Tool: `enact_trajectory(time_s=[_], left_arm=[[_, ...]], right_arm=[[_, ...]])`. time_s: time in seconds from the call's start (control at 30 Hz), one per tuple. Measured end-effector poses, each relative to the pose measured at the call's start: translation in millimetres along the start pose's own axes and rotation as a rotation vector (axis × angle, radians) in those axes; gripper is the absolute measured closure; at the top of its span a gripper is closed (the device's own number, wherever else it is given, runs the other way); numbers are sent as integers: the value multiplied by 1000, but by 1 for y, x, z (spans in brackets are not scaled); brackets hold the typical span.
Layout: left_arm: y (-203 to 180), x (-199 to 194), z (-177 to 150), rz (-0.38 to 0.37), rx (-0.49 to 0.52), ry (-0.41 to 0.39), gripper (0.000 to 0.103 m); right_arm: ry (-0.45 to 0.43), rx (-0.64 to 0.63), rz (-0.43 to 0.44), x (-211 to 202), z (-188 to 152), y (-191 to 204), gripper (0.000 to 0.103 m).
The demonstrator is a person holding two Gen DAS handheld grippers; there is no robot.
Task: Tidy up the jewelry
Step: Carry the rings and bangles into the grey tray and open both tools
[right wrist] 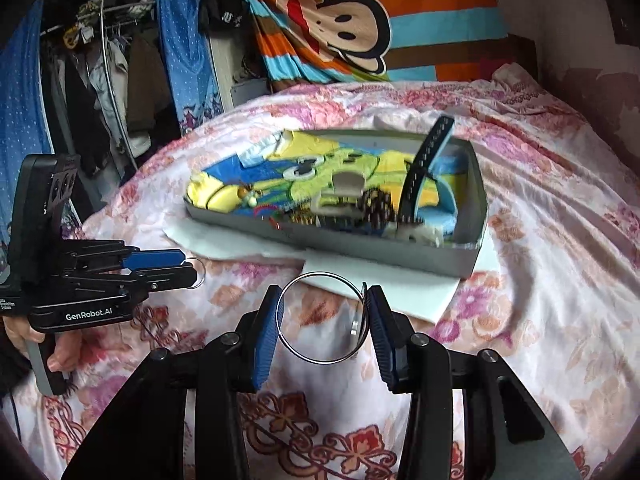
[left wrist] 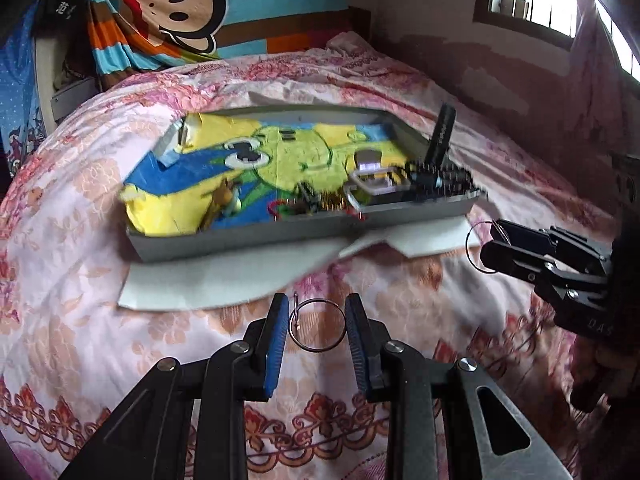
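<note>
My left gripper (left wrist: 317,330) points forward and down, its blue-padded fingers (left wrist: 276,344) drawn in close, each pad against one side of a thin hoop (left wrist: 317,325). My right gripper (right wrist: 326,322) tilts down the same way, pads pressing a larger hoop (right wrist: 322,318) from both sides. From the right wrist view, my left hand (right wrist: 56,354) wraps the handle at the near left. The two grippers sit side by side, apart.

Left gripper (left wrist: 317,334): black linkage arms, round silver pivot screws, ribbed blue pads on the fingers (left wrist: 276,344). Right gripper (right wrist: 326,330) shows the same black frame and blue pads. Seen side-on, the left's black body reads "GenRobot.AI" in white, above a grey handle.
</note>
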State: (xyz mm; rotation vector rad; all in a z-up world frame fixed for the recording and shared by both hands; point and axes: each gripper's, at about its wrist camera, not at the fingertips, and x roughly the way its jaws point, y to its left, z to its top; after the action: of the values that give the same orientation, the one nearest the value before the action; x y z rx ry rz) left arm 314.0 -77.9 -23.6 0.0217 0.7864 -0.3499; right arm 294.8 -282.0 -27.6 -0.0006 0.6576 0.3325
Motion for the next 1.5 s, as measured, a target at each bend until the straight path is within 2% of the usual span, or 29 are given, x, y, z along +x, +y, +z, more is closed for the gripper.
enact_trajectory(time_s=[0.17, 0.3, 0.4, 0.53, 0.63, 0.77, 0.83, 1.03, 1.1, 1.13, 1.17, 1.2, 1.23, 1.27, 1.33, 1.5], left_arm=[[-8, 2, 36, 24, 5, -40, 76], [-17, 16, 63, 54, 1, -93, 76], [-22, 33, 80, 70, -39, -128, 76], [-22, 58, 89, 124, -92, -148, 76], [-18, 72, 88, 129, -132, -141, 75], [-12, 87, 84, 143, -158, -96, 75], [-9, 93, 82, 175, -172, -75, 75], [-1, 99, 75, 179, -224, -38, 75], [0, 99, 73, 177, -229, -33, 75], [0, 99, 72, 171, -232, -28, 73], [0, 98, 71, 164, -237, -25, 62], [2, 95, 70, 150, -250, -21, 49], [3, 91, 69, 151, -265, -31, 22], [4, 82, 67, 167, -285, -69, 15], [6, 65, 65, 157, -308, -137, 13], [2, 26, 67, 143, -306, -174, 10]], right_arm=[[-97, 8, 6, -10, 28, -11, 65], [-209, 50, 19, -14, 52, -31, 65], [-226, 58, 5, -6, 64, -47, 65], [-218, 92, -24, 12, 63, -65, 65], [-195, 104, -49, 31, 59, -72, 65], [-167, 148, -40, 57, 49, -79, 64], [-150, 157, -44, 66, 44, -80, 64], [-151, 158, -46, 73, 39, -81, 64], [-155, 162, -48, 71, 37, -81, 59], [-157, 164, -49, 68, 36, -82, 56], [-163, 167, -51, 66, 36, -82, 52], [-173, 168, -52, 64, 36, -81, 49], [-177, 168, -54, 60, 36, -82, 48], [-181, 169, -62, 55, 37, -81, 45], [-186, 168, -80, 48, 40, -79, 41], [-215, 174, -119, 12, 51, -75, 28]])
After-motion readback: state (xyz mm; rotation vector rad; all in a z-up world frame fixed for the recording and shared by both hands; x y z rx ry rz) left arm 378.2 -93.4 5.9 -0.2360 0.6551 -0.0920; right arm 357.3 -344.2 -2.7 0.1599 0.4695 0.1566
